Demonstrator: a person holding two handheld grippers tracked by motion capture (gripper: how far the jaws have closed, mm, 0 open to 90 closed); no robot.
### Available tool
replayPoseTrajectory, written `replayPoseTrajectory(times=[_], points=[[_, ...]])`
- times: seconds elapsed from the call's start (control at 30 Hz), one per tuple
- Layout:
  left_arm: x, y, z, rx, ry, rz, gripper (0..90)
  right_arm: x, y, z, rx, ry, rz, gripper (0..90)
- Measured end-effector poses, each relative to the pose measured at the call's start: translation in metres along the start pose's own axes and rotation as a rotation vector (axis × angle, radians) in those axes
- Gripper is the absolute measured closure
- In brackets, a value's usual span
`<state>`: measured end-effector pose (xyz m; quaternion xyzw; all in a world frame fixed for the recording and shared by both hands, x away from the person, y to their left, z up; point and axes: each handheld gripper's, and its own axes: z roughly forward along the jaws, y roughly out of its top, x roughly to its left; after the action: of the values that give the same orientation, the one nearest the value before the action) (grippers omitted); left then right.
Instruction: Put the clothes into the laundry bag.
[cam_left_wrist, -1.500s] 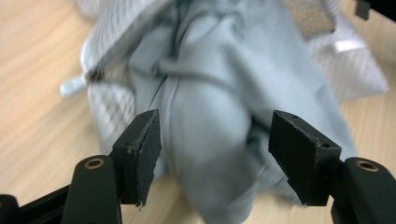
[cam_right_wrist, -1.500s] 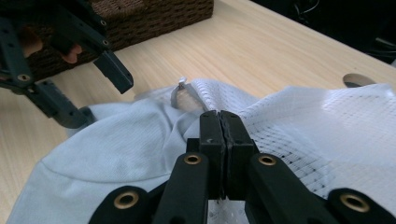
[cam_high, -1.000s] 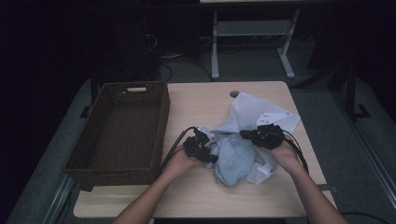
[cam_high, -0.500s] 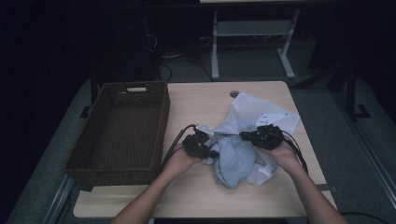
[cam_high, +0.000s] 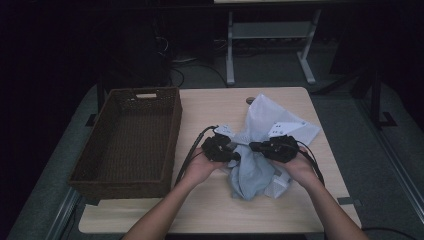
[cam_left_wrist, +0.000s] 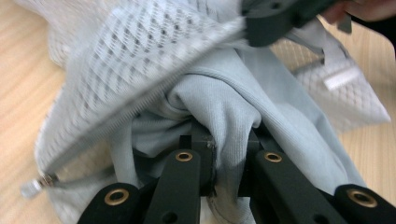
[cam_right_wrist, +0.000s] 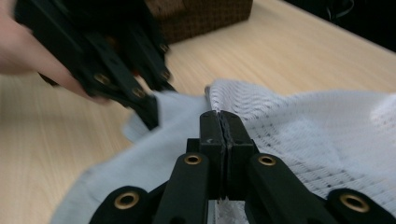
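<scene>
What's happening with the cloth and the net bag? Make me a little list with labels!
work in hand: pale grey knitted garment half inside a white mesh zip bag
left gripper: jaws have just closed; now pinching a fold of the garment
right gripper: shut on the zipped edge of the mesh bag
zip pull: hangs loose at the bag's end
dark brown woven basket: left of the bag, nothing visible inside
light wooden table: holds the basket and bag
</scene>
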<state>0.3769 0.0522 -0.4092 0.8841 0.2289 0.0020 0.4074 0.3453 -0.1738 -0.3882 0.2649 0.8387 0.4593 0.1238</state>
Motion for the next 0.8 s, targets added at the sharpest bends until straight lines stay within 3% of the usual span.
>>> replayPoseTrajectory(times=[0.13, 0.27, 0.53, 0.63, 0.8], points=[[0.003, 0.008, 0.002, -0.036, 0.026, -0.001, 83.5, 0.004, 0.009, -0.007, -0.044, 0.001, 0.0, 88.1], [0.008, 0.015, 0.008, -0.082, 0.033, -0.033, 83.4, 0.007, 0.014, -0.01, -0.068, 0.007, -0.002, 88.1], [0.016, 0.01, 0.023, -0.085, 0.006, -0.055, 80.2, 0.007, 0.016, -0.011, -0.079, 0.006, 0.002, 88.1], [0.019, 0.009, 0.018, -0.076, -0.004, -0.066, 74.7, 0.005, 0.012, -0.011, -0.073, -0.001, 0.005, 88.1], [0.017, 0.009, 0.003, -0.051, -0.009, -0.068, 58.1, -0.001, 0.009, -0.012, -0.071, -0.018, 0.024, 88.0]])
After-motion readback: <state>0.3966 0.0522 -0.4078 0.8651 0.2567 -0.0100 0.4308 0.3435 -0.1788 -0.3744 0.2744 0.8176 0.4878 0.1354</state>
